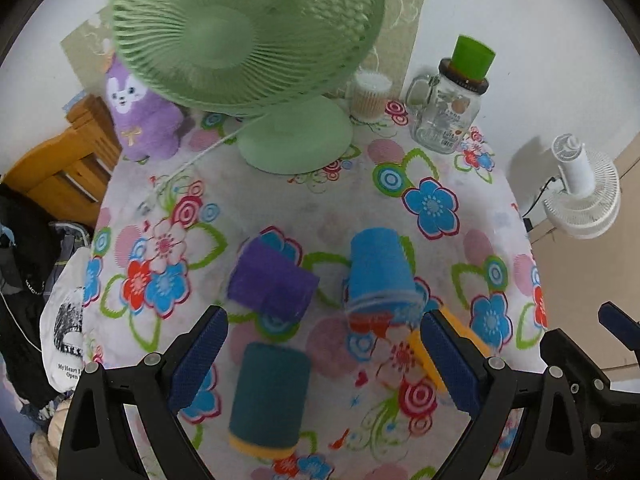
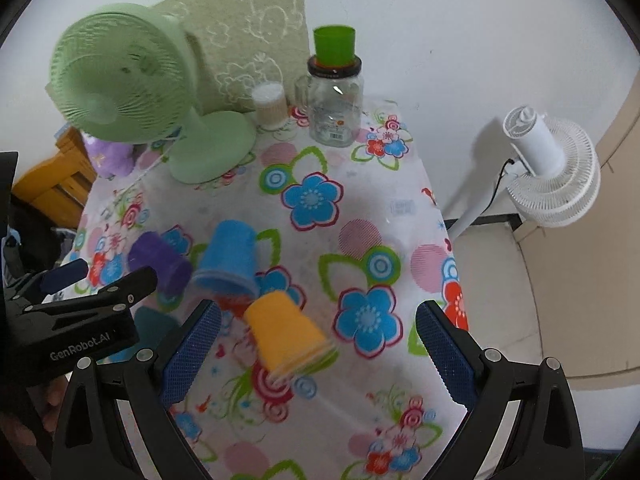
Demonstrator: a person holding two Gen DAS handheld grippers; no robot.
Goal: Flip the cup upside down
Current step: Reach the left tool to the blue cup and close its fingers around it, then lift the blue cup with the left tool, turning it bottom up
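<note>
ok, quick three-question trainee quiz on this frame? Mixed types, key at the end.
1. True or false: the left claw and the right claw are both shut.
2. What sits on top of the glass jar? A: purple cup. B: green cup. C: plush toy.
3. In the right wrist view, which colour cup lies closest to the right claw?

Key:
1. False, both are open and empty.
2. B.
3. The yellow cup.

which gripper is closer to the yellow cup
Right. The right gripper has the yellow cup between its open fingers; the left gripper is off to the cup's left, over the teal cup.
</note>
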